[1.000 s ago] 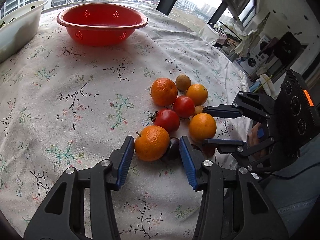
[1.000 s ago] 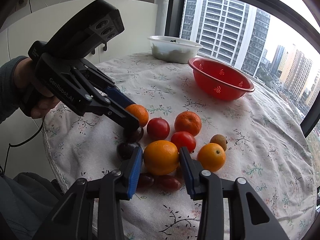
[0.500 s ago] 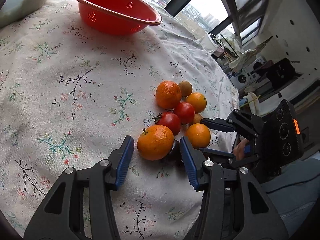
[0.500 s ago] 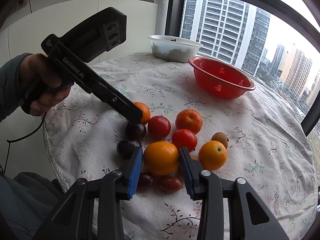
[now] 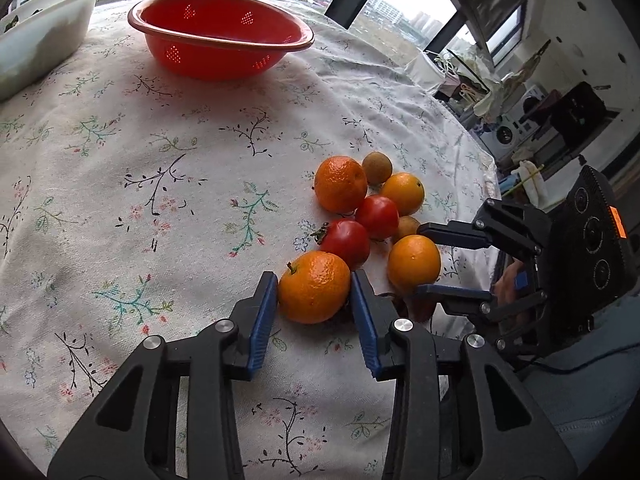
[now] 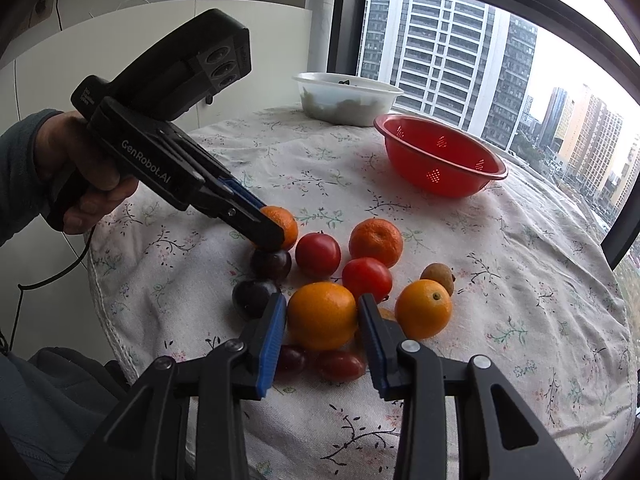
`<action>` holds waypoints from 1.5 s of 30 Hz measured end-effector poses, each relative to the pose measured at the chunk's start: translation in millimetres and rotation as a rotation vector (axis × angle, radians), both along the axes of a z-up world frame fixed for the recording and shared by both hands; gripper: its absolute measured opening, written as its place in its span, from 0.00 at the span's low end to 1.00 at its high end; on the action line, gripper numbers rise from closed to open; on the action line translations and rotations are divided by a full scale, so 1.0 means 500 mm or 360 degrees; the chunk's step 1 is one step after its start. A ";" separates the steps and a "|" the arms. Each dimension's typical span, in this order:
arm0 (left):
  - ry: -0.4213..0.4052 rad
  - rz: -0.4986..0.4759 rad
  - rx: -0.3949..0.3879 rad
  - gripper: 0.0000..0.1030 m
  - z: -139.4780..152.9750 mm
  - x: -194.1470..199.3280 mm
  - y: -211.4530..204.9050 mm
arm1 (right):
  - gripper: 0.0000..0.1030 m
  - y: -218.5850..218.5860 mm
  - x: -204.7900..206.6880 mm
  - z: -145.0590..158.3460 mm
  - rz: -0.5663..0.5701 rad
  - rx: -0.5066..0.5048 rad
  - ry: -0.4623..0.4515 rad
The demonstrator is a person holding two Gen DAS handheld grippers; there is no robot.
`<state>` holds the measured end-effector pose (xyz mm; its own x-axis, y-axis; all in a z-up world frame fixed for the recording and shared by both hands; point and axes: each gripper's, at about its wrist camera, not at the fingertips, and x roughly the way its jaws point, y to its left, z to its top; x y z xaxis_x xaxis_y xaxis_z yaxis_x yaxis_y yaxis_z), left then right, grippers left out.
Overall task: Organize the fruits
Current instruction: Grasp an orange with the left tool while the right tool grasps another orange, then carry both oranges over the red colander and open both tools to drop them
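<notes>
Both claws on fruit, ready to lift

Your left claw [image 5: 314, 292] is closing on the stemmed mandarin [image 5: 314, 286], blue pads touching both sides. Your right claw [image 6: 322, 318] is clamped on the smooth orange [image 6: 322, 314] at the near end of the pile. Both fruits sit on the tabletop [image 5: 160, 200]. Next, I judge: lift each clear of its neighbours, then carry it to the red colander [image 5: 220, 34].

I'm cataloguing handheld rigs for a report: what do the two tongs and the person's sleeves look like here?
Both are black plastic pistol-grip units with two long black fingers lined with ribbed blue pads. The left tongs carry white "GenRobot.AI" lettering, three round lenses on the top housing and a thin black cable trailing from the handle. The right tongs show an orange sticker. The left hand emerges from a grey-blue fleece sleeve.
</notes>
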<state>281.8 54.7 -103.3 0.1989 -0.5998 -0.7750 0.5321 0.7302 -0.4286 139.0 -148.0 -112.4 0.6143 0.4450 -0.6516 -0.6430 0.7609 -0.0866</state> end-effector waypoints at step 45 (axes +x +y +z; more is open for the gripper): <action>-0.0740 0.0242 0.0215 0.33 0.224 0.224 0.024 | 0.38 -0.221 0.274 0.171 -0.0367 0.0616 -0.0036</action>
